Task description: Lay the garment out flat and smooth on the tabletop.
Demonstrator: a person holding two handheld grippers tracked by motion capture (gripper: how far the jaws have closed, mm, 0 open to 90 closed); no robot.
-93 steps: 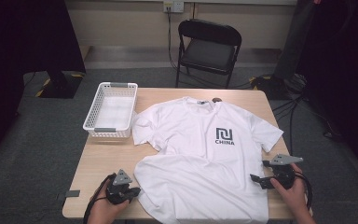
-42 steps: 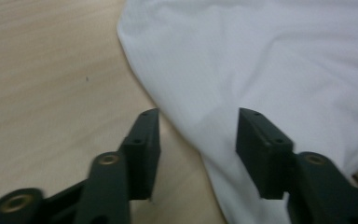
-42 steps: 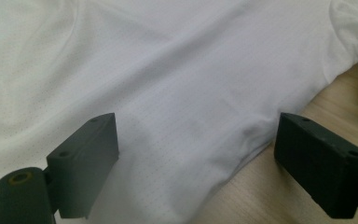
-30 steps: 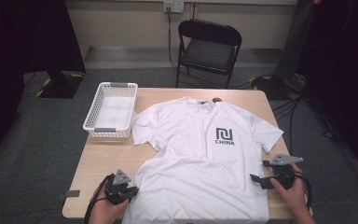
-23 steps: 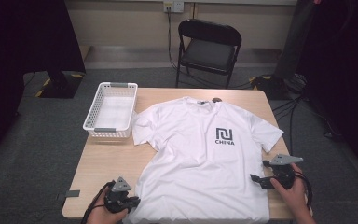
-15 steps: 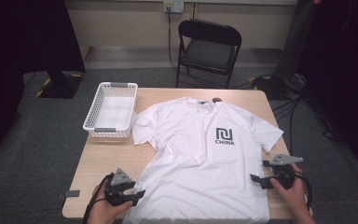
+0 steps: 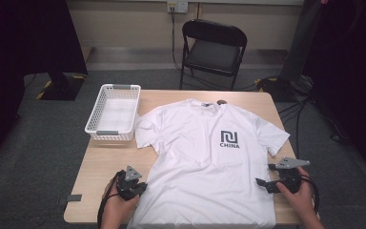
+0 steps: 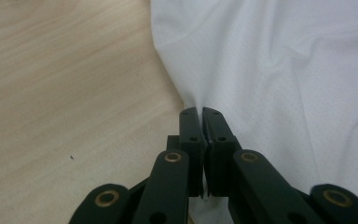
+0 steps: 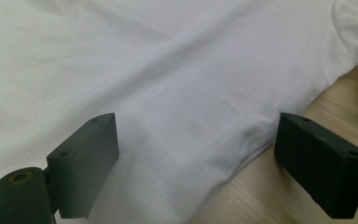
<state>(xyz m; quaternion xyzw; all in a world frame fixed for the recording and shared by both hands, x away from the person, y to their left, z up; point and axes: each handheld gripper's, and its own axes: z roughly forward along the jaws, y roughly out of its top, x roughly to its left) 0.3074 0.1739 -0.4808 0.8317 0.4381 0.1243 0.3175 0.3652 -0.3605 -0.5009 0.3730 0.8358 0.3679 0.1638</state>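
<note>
On table (image 7: 100,164), left gripper (image 8: 200,114) fingers just reclosed, pinching T-shirt (image 7: 205,157) edge; right gripper (image 9: 196,154) spread.

Matt cloth T-shirt (image 7: 205,162) (finely dotted weave), smooth wood table (image 7: 100,167)

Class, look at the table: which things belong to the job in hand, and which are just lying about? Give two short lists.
In use:
white T-shirt, spread flat on the table
left tool, jaws just closed, pinching the shirt's side edge
right tool, jaws open astride the shirt's other edge

Lying about:
white basket, beside the shirt's sleeve
black folding chair, beyond the table
</note>
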